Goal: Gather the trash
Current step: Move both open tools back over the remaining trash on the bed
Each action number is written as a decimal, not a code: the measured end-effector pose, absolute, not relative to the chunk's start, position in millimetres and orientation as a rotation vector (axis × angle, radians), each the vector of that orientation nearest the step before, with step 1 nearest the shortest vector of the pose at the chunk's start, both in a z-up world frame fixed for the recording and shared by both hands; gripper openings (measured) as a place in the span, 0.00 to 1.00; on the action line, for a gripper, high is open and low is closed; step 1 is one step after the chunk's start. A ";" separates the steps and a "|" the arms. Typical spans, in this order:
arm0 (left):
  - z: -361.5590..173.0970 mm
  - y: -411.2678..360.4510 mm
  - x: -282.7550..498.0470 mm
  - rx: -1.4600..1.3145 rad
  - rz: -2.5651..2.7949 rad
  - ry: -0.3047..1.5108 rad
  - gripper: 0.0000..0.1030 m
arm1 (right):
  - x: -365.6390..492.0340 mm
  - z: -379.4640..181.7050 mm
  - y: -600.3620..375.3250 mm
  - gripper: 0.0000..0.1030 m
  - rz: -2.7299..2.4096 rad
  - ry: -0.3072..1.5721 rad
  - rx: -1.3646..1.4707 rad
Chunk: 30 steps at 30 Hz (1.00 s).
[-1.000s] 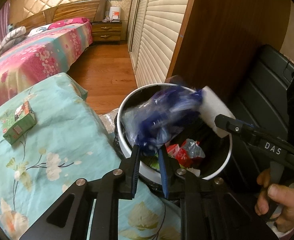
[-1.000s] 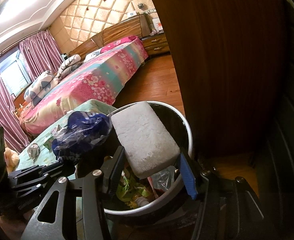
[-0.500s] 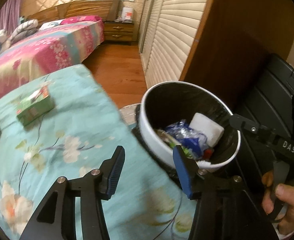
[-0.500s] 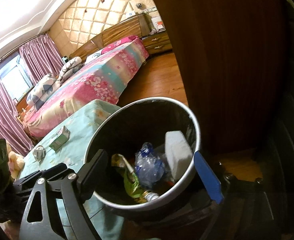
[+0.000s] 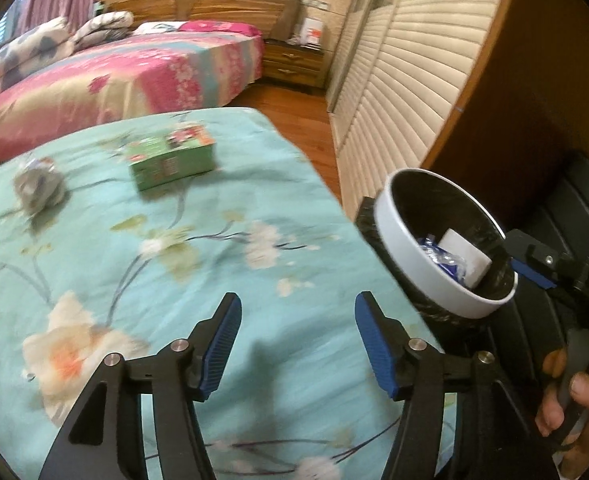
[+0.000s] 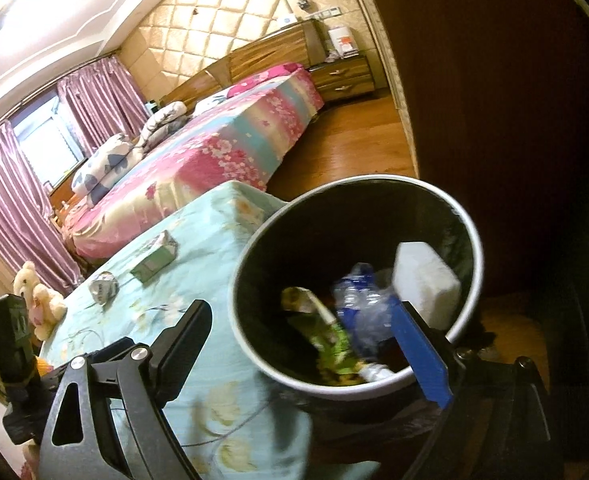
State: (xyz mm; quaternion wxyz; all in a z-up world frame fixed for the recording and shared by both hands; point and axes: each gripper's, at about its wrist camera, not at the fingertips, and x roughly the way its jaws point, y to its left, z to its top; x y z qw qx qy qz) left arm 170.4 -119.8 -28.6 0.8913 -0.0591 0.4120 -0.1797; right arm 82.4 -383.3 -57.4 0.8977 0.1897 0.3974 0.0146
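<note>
From the left wrist, the left gripper (image 5: 296, 344), empty with jaws opening, should approach the green carton (image 5: 173, 158), well left of the trash bin (image 5: 422, 276), squarely across its narrow sides. From the right wrist, the right gripper (image 6: 314, 344) gapes wide and empty beside the bin, where the white foam block (image 6: 424, 282) lies.

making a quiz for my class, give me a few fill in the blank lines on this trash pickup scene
The white foam block lies inside the round white ____. 
The green carton rests on the floral ____ cloth. 
Between the left gripper fingers there is ____. 
The crumpled grey wrapper lies to the ____ of the carton in the left wrist view.

Missing words: bin; turquoise; nothing; left
</note>
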 end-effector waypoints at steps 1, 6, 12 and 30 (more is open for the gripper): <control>-29.0 -113.7 168.9 -0.133 -0.363 0.855 0.58 | 82.8 -56.2 -378.3 0.90 0.039 0.820 0.391; -28.5 -83.9 159.1 -0.167 -0.316 0.851 0.58 | 86.1 -52.8 -350.3 0.92 0.084 0.817 0.371; -24.2 -49.7 150.8 -0.195 -0.255 0.844 0.58 | 92.3 -57.8 -318.0 0.92 0.152 0.838 0.347; -27.4 11.2 158.4 -0.231 -0.141 0.844 0.59 | 116.0 -73.5 -244.0 0.92 0.291 0.896 0.291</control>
